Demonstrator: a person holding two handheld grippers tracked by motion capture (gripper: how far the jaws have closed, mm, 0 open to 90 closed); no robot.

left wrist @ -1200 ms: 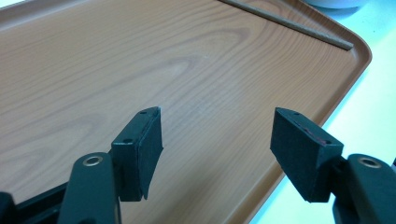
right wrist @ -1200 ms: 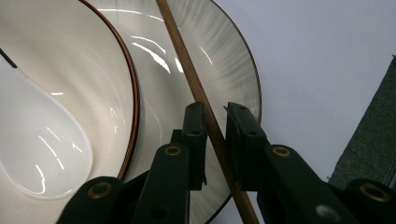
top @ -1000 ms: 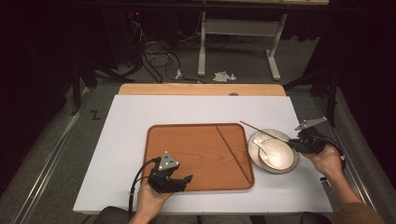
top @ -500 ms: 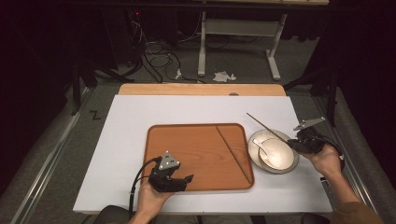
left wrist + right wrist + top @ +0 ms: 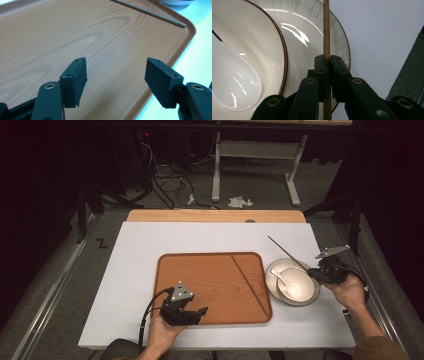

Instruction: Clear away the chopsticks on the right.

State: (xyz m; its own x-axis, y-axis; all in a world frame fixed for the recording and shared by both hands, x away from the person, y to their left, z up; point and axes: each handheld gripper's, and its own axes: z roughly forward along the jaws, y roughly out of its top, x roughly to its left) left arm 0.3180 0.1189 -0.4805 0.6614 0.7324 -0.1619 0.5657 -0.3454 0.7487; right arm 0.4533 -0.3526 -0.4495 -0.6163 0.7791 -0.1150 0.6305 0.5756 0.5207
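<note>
Over on the left, the left gripper [image 5: 200, 311] sat low at the near edge of the wooden tray [image 5: 200, 270], and in the left gripper view its jaws stood wide apart with nothing but bare tray grain [image 5: 75, 37] between them. The person's left hand [image 5: 162, 332] came in from the bottom edge under it.

Moving right across the tray, 1 chopstick [image 5: 250, 282] lay on it near the right rim, slanting from the far side toward the near corner; the left gripper view caught the same stick [image 5: 150, 12] near the tray's rim.

Right of the tray, just beside it on the white table [image 5: 130, 270], sat the plate [image 5: 310, 297] with a white bowl [image 5: 302, 277] on it and a white spoon [image 5: 285, 285] resting in the bowl.

Furthest right, the right gripper [image 5: 314, 274] hung at the plate's right edge, and its jaws had just been closing. The right gripper view showed them clamped tight on the 2nd chopstick [image 5: 326, 30], pads pressing either side, the stick passing over the plate [image 5: 337, 37]. From above that chopstick [image 5: 285, 251] angled up and away toward the table's far side.
</note>
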